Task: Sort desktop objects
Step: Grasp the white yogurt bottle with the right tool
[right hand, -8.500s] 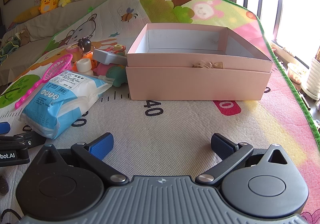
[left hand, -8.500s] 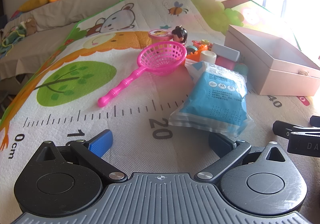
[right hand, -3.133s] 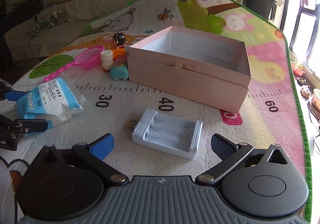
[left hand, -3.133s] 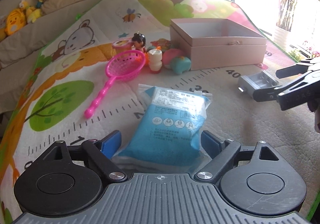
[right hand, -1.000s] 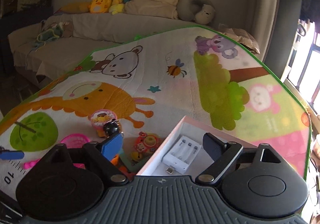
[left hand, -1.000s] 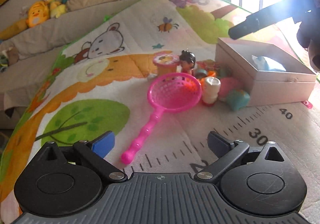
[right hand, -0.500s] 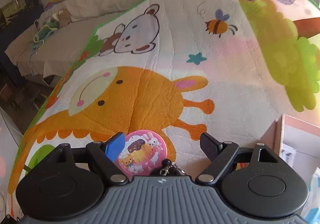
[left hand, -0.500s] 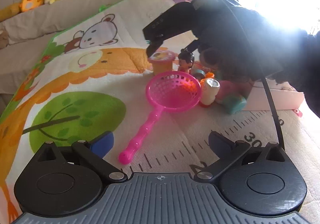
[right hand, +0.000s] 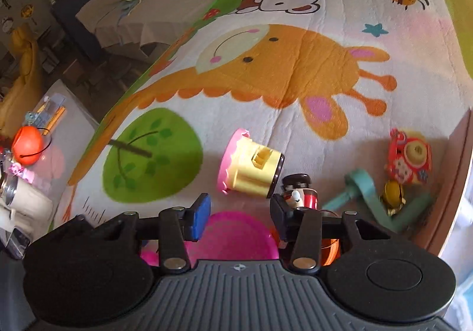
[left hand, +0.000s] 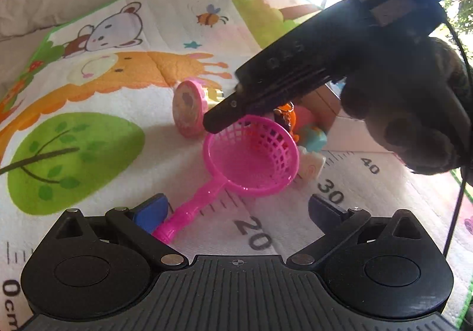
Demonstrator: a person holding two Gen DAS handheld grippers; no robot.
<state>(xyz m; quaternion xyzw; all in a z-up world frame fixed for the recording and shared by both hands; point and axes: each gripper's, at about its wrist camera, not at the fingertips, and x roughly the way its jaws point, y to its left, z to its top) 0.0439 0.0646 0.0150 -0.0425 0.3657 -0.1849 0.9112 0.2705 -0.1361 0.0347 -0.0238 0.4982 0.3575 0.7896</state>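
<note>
Cupcake toy (right hand: 248,166): lies tipped on its side on the play mat (right hand: 266,44), just ahead of the right gripper (right hand: 241,217), pink frilled top to the left, dark base to the right. No pad touches it; the jaws are closing with nothing between them. To grasp well, advance the gripper until the yellow body sits fully between the pads, then close across the body, not the frill. A small figurine (right hand: 298,192) stands just beside the right pad; keep clear of it. Right gripper pose: pitched steeply down, passing over the pink net scoop (left hand: 251,159).

Left gripper (left hand: 236,209): jaws wide, holding nothing, angled down at the mat; the scoop's handle (left hand: 189,211) ends just beside its left pad. The pink box (left hand: 346,130) lies beyond, to the right.
</note>
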